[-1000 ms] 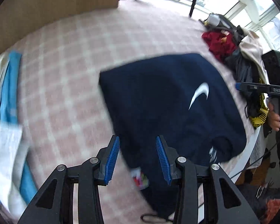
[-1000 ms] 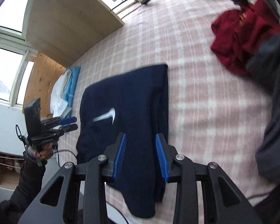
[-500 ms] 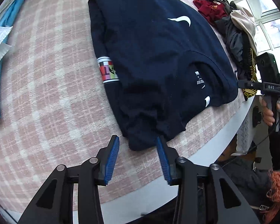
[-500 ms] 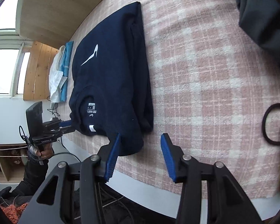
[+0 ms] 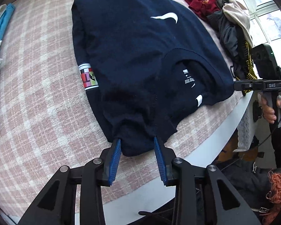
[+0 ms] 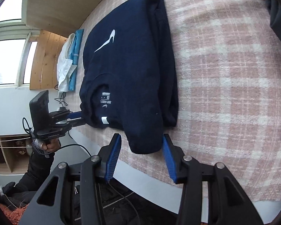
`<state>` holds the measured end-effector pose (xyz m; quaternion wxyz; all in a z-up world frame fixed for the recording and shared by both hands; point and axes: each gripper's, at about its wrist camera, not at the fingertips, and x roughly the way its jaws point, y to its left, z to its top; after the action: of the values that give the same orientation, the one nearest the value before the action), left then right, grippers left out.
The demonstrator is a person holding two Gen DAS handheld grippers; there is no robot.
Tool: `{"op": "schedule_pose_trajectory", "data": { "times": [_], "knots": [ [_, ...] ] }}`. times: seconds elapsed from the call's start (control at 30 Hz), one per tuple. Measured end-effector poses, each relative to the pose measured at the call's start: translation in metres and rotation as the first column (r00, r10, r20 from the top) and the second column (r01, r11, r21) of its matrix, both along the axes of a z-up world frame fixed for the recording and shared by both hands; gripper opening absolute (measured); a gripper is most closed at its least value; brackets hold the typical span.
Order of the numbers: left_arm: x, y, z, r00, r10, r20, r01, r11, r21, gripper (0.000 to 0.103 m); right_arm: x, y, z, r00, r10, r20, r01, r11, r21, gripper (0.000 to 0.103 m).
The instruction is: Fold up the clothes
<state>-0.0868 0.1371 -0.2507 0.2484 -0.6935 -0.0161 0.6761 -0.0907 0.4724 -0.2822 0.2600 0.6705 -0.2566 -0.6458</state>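
jaws of both grippers are spread wide, and nothing is clamped between them. on the left gripper (image 5: pixel 137 148), a bunched corner of the navy t-shirt (image 5: pixel 133 52) is straddled by the blue ribbed pads (image 5: pixel 115 159), which stand just beside the fabric on either side. on the right gripper (image 6: pixel 141 147), the opposite near corner of the same t-shirt (image 6: pixel 133 71) is straddled in the same way, with cloth lying between the open pads. the t-shirt is laid flat on the pink checked cloth (image 5: pixel 37 103) covering the table (image 5: pixel 202 146), its neck opening turned toward the near edge and its white swoosh logo (image 5: pixel 165 16) farther away. the sides are folded inward, and a multicoloured sleeve band (image 5: pixel 88 76) is exposed along the left fold. a white and light-blue stack of folded garments (image 6: pixel 70 56) is placed well apart from the t-shirt, on its left side. a heap of unfolded clothes (image 5: pixel 221 18), containing red, grey and cream items, is located on its right side. in the right wrist view, the left hand (image 6: pixel 50 145) is seen wrapped around the handle of its gripper at the table edge.
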Motion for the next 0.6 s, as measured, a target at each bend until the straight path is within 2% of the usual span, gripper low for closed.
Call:
{"op": "schedule_pose_trajectory", "data": {
  "times": [0.13,0.17,0.2,0.23,0.27,0.37,0.57,0.6],
  "knots": [
    [0.003,-0.002,-0.004,1.000,-0.002,0.004,0.002,1.000,-0.009,0.031,-0.005,-0.004,0.006,1.000,0.004,0.004,-0.004,0.999,-0.039,0.043],
    [0.003,-0.002,-0.003,1.000,-0.007,-0.008,0.007,1.000,-0.023,0.021,-0.007,-0.005,0.007,1.000,0.005,0.005,-0.004,0.999,-0.049,0.040],
    [0.004,-0.003,-0.003,1.000,-0.011,-0.017,0.010,0.999,-0.044,0.013,-0.008,-0.006,0.009,1.000,0.006,0.006,-0.005,0.998,-0.059,0.030],
    [0.004,-0.005,-0.002,1.000,-0.005,-0.012,0.004,0.999,-0.035,0.011,-0.009,-0.007,0.010,1.000,0.007,0.007,-0.006,0.998,-0.069,0.017],
    [0.004,-0.008,-0.002,1.000,0.002,-0.006,-0.002,1.000,-0.023,0.009,-0.011,-0.008,0.012,1.000,0.008,0.008,-0.007,0.997,-0.078,0.012],
    [0.004,-0.015,0.008,1.000,0.016,-0.010,-0.016,1.000,-0.003,0.008,-0.015,-0.011,0.016,1.000,0.011,0.010,-0.010,0.994,-0.108,0.009],
    [0.003,-0.025,0.035,0.999,0.048,-0.019,-0.046,0.995,0.091,0.008,-0.023,-0.016,0.025,1.000,0.017,0.015,-0.014,0.986,-0.166,0.008],
    [0.002,-0.025,0.036,0.999,0.047,-0.021,-0.045,0.995,0.085,0.008,-0.023,-0.017,0.025,1.000,0.017,0.019,-0.014,0.985,-0.173,0.008]
  ]
}}
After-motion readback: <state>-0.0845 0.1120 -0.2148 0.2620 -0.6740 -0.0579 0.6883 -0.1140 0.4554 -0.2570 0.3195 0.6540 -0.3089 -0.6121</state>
